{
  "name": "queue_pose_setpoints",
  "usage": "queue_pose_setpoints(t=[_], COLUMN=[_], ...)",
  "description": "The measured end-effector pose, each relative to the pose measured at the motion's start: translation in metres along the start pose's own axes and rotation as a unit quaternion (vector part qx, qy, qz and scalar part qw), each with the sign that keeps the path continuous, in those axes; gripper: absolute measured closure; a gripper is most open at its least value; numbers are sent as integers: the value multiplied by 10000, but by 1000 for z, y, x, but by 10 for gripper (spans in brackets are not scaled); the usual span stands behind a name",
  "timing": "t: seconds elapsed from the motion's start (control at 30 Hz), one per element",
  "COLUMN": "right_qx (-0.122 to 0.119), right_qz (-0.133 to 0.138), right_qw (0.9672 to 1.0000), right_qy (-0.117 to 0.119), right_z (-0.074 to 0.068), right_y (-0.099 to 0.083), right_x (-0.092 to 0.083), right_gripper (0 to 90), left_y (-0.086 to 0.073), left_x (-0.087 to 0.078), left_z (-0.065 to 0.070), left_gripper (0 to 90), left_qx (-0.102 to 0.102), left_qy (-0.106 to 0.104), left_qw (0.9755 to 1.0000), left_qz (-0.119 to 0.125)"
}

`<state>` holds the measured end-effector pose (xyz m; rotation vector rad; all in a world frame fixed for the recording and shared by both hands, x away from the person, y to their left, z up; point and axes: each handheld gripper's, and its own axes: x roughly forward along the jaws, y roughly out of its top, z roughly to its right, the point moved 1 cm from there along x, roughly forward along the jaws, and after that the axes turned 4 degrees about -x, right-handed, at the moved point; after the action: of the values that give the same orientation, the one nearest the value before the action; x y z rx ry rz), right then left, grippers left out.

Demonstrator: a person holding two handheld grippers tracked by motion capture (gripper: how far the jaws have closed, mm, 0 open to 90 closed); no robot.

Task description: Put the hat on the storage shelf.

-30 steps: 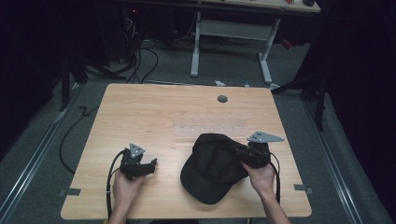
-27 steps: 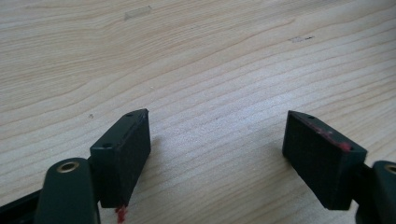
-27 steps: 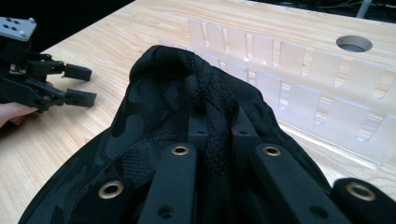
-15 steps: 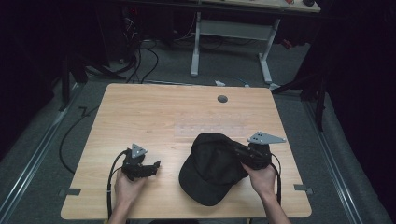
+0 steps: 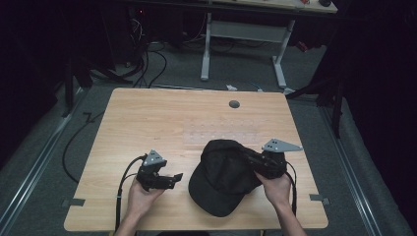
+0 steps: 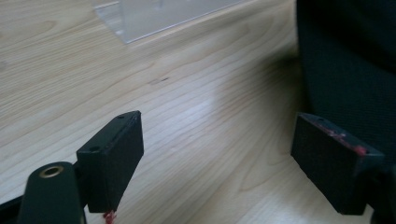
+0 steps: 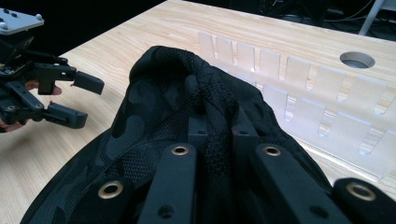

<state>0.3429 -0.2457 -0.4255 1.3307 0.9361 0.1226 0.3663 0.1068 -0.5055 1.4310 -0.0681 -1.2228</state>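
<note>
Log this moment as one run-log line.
left gripper: open, beside cap | right gripper: shut on cap fabric | cap: on table

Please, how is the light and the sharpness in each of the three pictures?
High view: table well lit, surroundings dark, slightly soft. Left gripper view: glare streak on the wood, open jaws sharp, black cap dim. Right gripper view: near jaw arms blurred, cap fabric pinched between them fairly sharp, clear plastic rack bright.

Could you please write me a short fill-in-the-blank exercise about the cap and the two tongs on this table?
1. The right tongs are shut on the black ____.
2. The left tongs stand ____, with nothing between them.
3. The cap lies on a ____ table.
4. The round hole sits near the table's ____ edge.

Missing words: cap; open; wooden; far
</note>
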Motion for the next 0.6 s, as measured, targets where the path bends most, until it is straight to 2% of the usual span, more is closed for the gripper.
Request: queue_pose_setpoints(t=[0.03,0.3,0.43,0.47,0.6], right_qx=[-5,-101,-158,-221,-274], right_qz=[2,84,116,128,168], right_qw=[10000,9999,9998,9996,9994], right_qy=[-2,34,66,84,125], right_z=[0,-2,-4,-6,-8], right_y=[0,4,8,10,12], right_x=[0,0,0,1,2], right_gripper=[830,830,830,829,830], left_y=[0,10,14,16,18], left_x=[0,1,3,4,6], left_z=[0,14,19,22,25], left_gripper=[173,168,167,167,167], left_qx=[0,146,232,256,298], left_qy=[0,-389,-533,-632,-731], left_qw=[10000,9991,9982,9976,9967], left_qz=[0,-66,-118,-144,-194])
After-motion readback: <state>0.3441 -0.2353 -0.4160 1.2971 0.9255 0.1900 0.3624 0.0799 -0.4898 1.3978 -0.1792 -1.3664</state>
